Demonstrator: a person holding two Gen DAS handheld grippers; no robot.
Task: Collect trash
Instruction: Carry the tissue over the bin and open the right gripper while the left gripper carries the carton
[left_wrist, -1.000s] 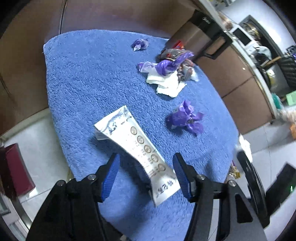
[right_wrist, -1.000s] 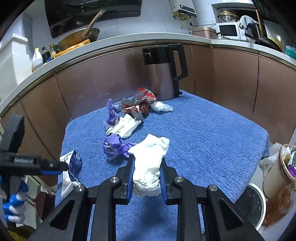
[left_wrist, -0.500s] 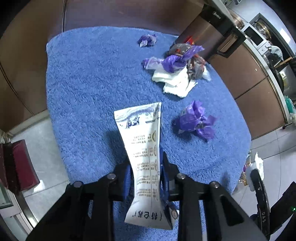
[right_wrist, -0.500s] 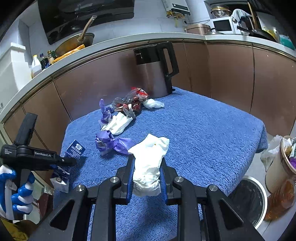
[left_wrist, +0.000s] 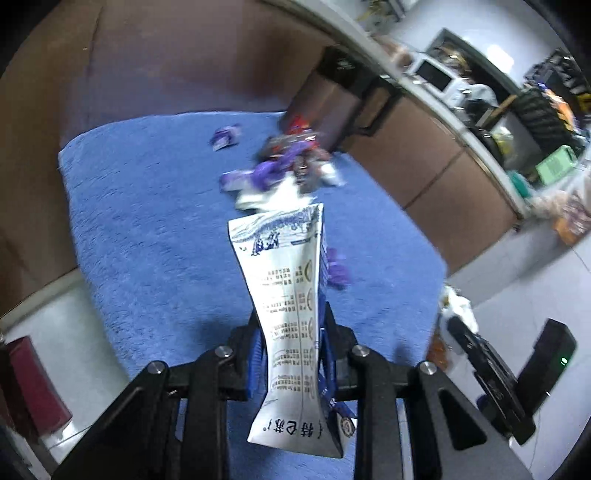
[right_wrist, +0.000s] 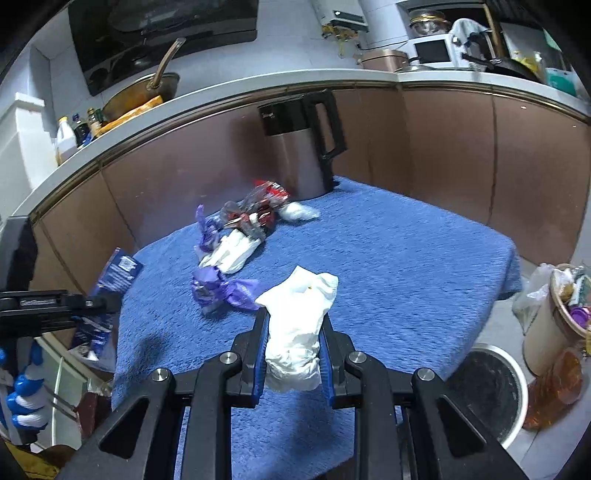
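While your left gripper (left_wrist: 291, 354) fingers pinch the white carton pouch (left_wrist: 291, 295) mid-length, long axis running away from you, the right gripper (right_wrist: 293, 350) fingers clamp a white tissue wad (right_wrist: 297, 325). Both sit lifted over the blue-towelled counter (right_wrist: 406, 266); bin (right_wrist: 487, 391) lies near-right, so right hand's closer, I'd say.

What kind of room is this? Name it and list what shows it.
Most likely a home kitchen. A long-handled brass-coloured pan sits on the curved white countertop, a white microwave oven stands farther along it, and a steel electric kettle with a black handle stands on the blue towel-covered table.
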